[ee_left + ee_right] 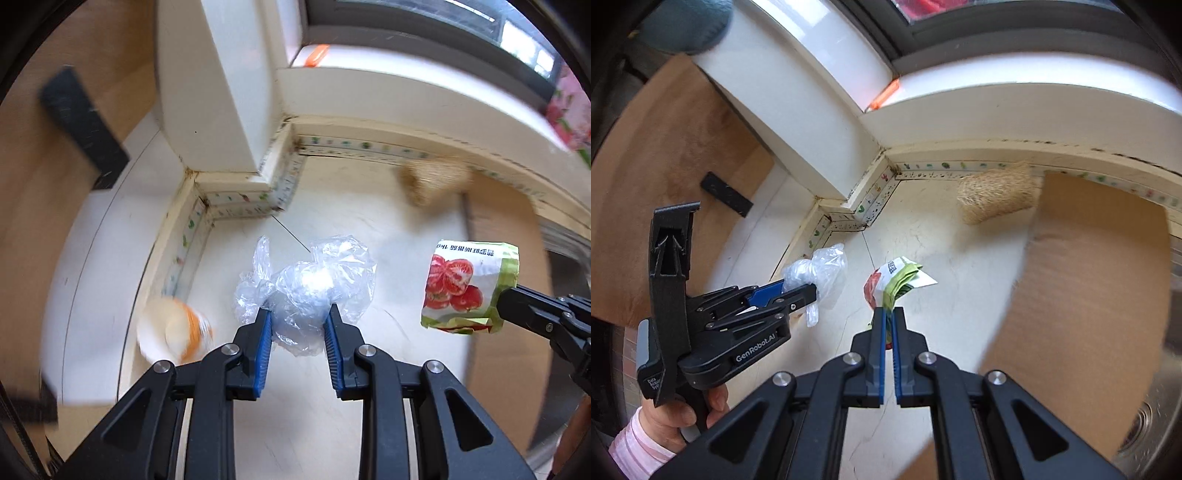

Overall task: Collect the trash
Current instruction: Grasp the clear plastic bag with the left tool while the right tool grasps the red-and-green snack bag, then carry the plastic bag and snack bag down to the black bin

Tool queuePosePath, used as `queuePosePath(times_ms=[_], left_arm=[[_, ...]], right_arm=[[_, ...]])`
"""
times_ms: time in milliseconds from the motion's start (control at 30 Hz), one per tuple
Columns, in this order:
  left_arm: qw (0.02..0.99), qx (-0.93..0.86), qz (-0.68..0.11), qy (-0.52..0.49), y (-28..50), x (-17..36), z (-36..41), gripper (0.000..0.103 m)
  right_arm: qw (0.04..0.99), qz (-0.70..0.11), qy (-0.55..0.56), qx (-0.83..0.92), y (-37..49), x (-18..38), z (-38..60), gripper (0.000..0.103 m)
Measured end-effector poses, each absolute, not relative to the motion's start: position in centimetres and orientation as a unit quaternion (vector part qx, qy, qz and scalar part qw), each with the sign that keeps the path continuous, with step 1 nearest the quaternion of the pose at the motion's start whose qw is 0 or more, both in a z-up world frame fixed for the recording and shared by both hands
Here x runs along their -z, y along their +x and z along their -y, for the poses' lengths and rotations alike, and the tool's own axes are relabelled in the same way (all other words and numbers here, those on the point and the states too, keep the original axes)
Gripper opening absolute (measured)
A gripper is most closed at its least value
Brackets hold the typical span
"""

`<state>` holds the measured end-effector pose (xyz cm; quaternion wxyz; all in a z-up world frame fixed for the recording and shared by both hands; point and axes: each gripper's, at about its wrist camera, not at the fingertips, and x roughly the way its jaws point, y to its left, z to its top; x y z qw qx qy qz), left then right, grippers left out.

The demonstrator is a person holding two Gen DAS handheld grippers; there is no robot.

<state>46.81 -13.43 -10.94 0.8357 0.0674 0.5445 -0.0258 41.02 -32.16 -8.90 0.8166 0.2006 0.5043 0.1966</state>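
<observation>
Left wrist view shows the left gripper [300, 314] closed on a crumpled clear plastic bag [310, 284], which it holds above the white counter [388, 229] near the wall corner. The right gripper [888, 314] is closed on a folded tomato wrapper [892, 278], held above the same counter. A straw-coloured scrubber [995, 192] lies near the wall, beside a brown board [1089, 295].

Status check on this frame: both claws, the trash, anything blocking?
Left claw shut on clear plastic wrap. Right claw shut on tomato-print wrapper. Both pieces lifted off the counter. Nothing blocking; orange-and-white cup sits left.
</observation>
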Motion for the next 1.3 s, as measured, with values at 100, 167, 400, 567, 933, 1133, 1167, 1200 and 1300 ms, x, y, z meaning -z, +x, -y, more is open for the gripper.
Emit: queuePosePath(times_ms=[100,167,400,567,933,1133,1167,1200,1300], left_arm=[[0.841,0.046,-0.537,0.057,43.6,8.7,13.8,0.024],[0.846,0.059,-0.528,0.047,40.9,7.1,13.4,0.024],[0.859,0.119,-0.497,0.007,31.3,1.2,13.8,0.024],[0.858,0.169,-0.484,-0.024,24.1,-1.6,13.4,0.024],[0.841,0.219,-0.494,-0.031,10.1,-1.9,10.5,0.024],[0.818,0.216,-0.531,-0.039,5.4,1.7,7.4,0.024],[0.815,0.213,-0.538,-0.037,4.9,2.5,7.0,0.024],[0.811,0.209,-0.546,-0.035,4.2,3.4,6.4,0.024],[0.797,0.203,-0.567,-0.036,2.8,6.0,5.1,0.024]], right_arm=[[0.829,-0.49,0.197,-0.186,37.3,6.5,33.1,0.003],[0.836,-0.48,0.195,-0.181,34.5,4.7,33.7,0.003],[0.858,-0.452,0.18,-0.166,24.4,-0.6,34.4,0.003],[0.869,-0.44,0.153,-0.168,17.5,-3.8,33.1,0.003],[0.863,-0.454,0.11,-0.195,5.1,-6.4,27.3,0.003],[0.839,-0.491,0.096,-0.213,0.9,-4.2,24.0,0.003],[0.832,-0.502,0.095,-0.218,0.3,-3.4,23.3,0.003],[0.826,-0.51,0.092,-0.221,-0.1,-2.7,22.7,0.003],[0.811,-0.532,0.083,-0.227,-1.3,-0.7,21.2,0.003]])
